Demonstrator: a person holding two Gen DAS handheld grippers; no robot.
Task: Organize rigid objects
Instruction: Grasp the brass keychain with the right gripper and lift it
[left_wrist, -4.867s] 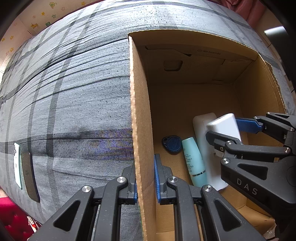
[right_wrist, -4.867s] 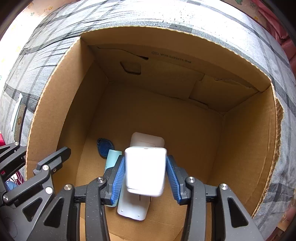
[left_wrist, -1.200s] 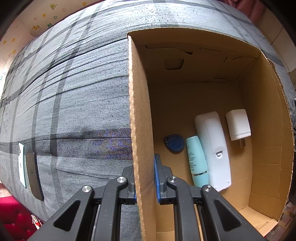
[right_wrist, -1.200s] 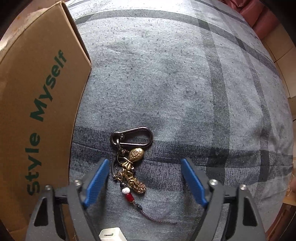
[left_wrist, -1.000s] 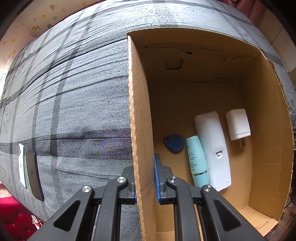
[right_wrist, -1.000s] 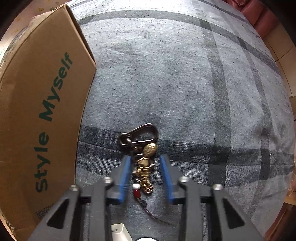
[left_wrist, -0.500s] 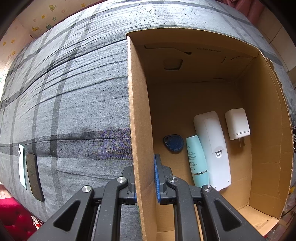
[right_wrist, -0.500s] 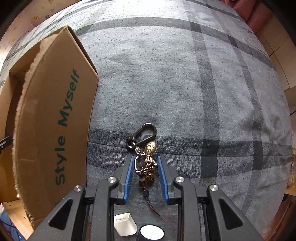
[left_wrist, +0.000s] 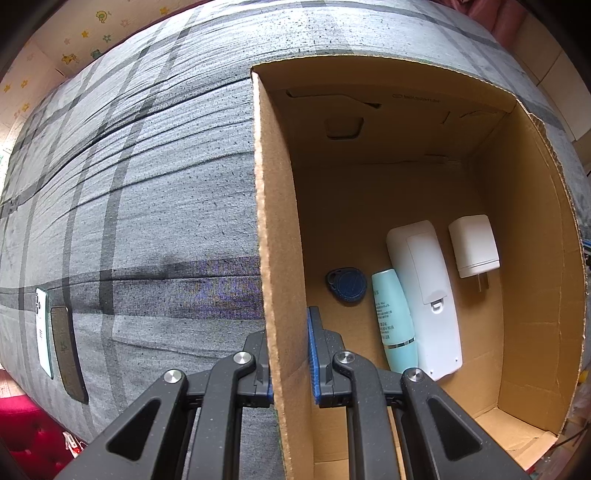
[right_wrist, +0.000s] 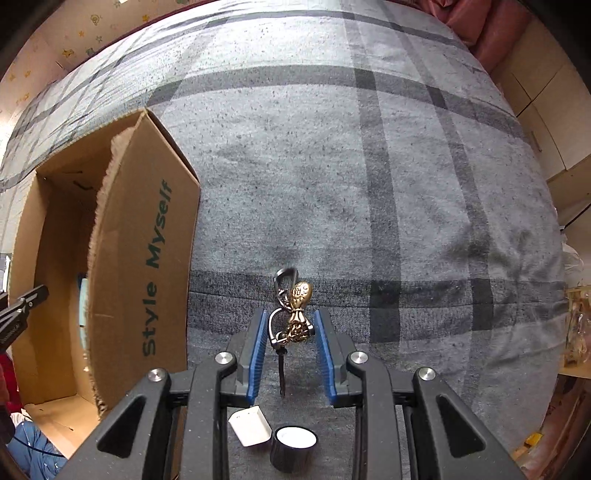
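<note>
My right gripper (right_wrist: 290, 332) is shut on a brass keychain (right_wrist: 295, 314) with a black carabiner, lifted off the grey plaid bedcover (right_wrist: 369, 166); its dark cord hangs down. My left gripper (left_wrist: 290, 354) is shut on the left wall of the cardboard box (left_wrist: 273, 229). Inside the box lie a blue key fob (left_wrist: 347, 285), a teal bottle (left_wrist: 393, 321), a white remote (left_wrist: 424, 288) and a white charger (left_wrist: 473, 246). In the right wrist view the box (right_wrist: 147, 266) stands to the left, printed "Style Myself".
A small white plug cube (right_wrist: 251, 424) and a black bottle with a white cap (right_wrist: 293, 448) rest on the bedcover under the right gripper. A white phone (left_wrist: 43, 332) and a dark flat case (left_wrist: 66, 350) lie at the bed's left edge.
The right gripper closed on the keychain and rose with it off the bedcover, so the box top came into view. The left gripper kept its hold on the box wall.
</note>
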